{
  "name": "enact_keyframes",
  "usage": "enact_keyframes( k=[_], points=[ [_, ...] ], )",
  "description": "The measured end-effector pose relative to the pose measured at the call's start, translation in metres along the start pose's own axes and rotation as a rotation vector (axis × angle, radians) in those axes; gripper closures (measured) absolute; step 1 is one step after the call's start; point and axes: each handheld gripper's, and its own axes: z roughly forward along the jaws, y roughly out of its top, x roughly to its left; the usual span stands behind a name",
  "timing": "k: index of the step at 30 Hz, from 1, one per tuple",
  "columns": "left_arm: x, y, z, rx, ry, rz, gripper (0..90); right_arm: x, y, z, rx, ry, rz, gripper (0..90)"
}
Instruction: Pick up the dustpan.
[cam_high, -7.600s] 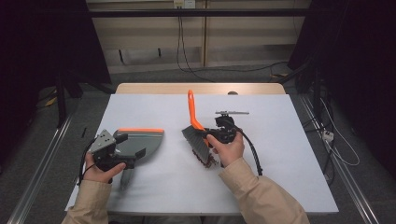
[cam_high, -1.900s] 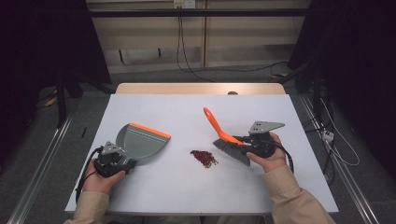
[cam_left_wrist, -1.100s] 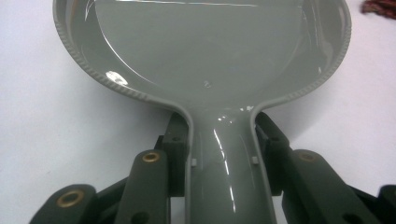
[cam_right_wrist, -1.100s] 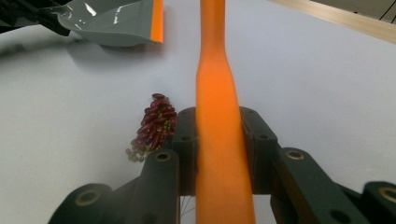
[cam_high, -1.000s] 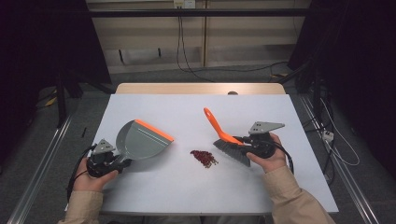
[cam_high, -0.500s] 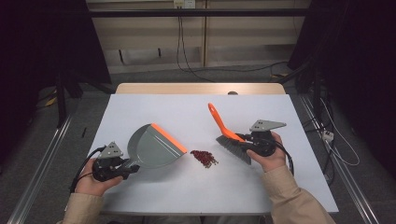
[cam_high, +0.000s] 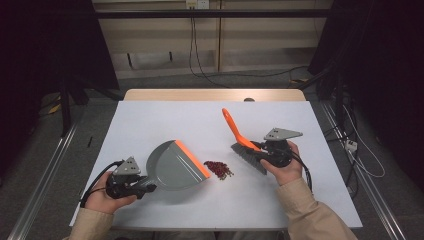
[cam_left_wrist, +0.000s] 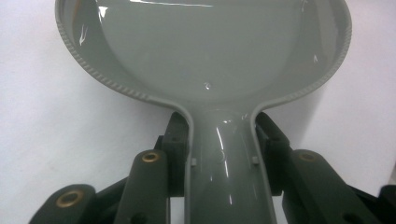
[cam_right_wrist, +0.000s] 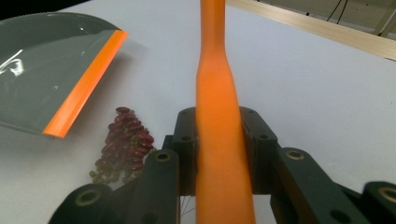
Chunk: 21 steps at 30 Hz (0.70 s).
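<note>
Grey dustpan (cam_left_wrist: 205, 60) handle between left gripper (cam_left_wrist: 222, 140) fingers (cam_left_wrist: 180, 149) (clamped).

White table (cam_high: 280, 210) with wooden far edge, grey floor (cam_high: 40, 165), dark curtains (cam_high: 45, 40), beige wall (cam_high: 250, 40), hanging cables (cam_high: 192, 45)

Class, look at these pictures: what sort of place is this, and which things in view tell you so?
Probably a lab or recording studio, not a home: a bare white table ringed by dark curtains, loose cables on the floor, and a person working hand-held grippers.
</note>
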Motion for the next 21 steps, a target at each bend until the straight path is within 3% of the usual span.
enact_keyframes(
  k=[12, 21],
  points=[
    [-0.007, 0.002, 0.01, 0.04, -0.054, 0.02, 63.8, 0.011, 0.002, 0.014, 0.014, -0.054, 0.018, 71.2],
    [-0.011, 0.003, 0.015, 0.062, -0.094, 0.03, 63.8, 0.014, 0.004, 0.024, 0.021, -0.068, 0.016, 71.2]
  ],
)
